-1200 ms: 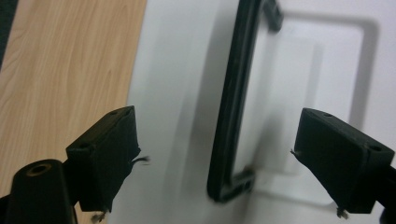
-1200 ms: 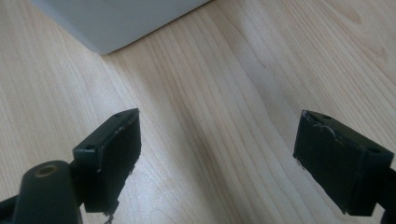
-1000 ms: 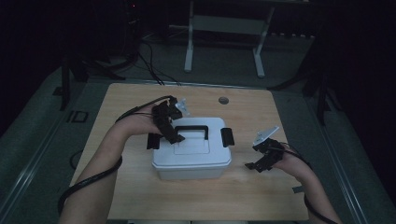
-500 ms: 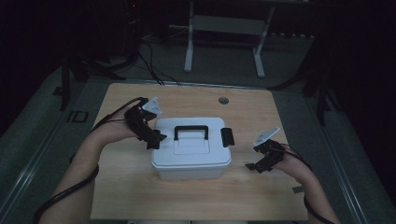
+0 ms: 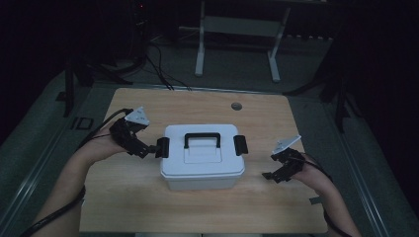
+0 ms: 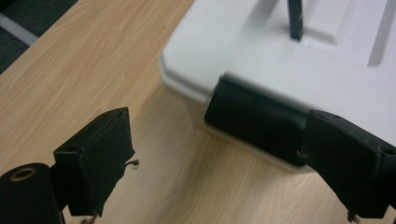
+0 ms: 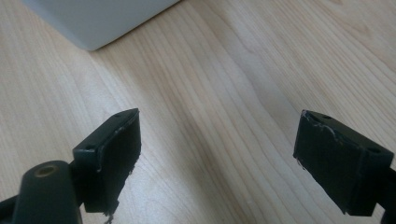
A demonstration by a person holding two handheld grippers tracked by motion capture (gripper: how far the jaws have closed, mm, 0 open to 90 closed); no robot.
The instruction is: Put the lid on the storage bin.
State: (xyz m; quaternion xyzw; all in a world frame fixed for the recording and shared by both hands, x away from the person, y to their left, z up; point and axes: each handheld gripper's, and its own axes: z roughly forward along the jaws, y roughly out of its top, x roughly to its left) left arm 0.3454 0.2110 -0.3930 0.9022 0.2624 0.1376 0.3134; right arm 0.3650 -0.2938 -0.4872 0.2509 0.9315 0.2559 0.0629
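Wooden tabletop (image 5: 148, 197) in dark room, white lidded box (image 5: 202, 163) at centre, black handle (image 5: 202, 138) on lid, black latch on each end. Left claw (image 5: 146, 149) released, jaws spread, one jaw tip just beside left latch (image 5: 162, 147). Right claw (image 5: 269, 166) released, jaws wide over bare wood, apart from box's right end, near right latch (image 5: 240, 145).

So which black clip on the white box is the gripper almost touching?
The clip on the box's left end, beside the left gripper. The other clip has nothing beside it.
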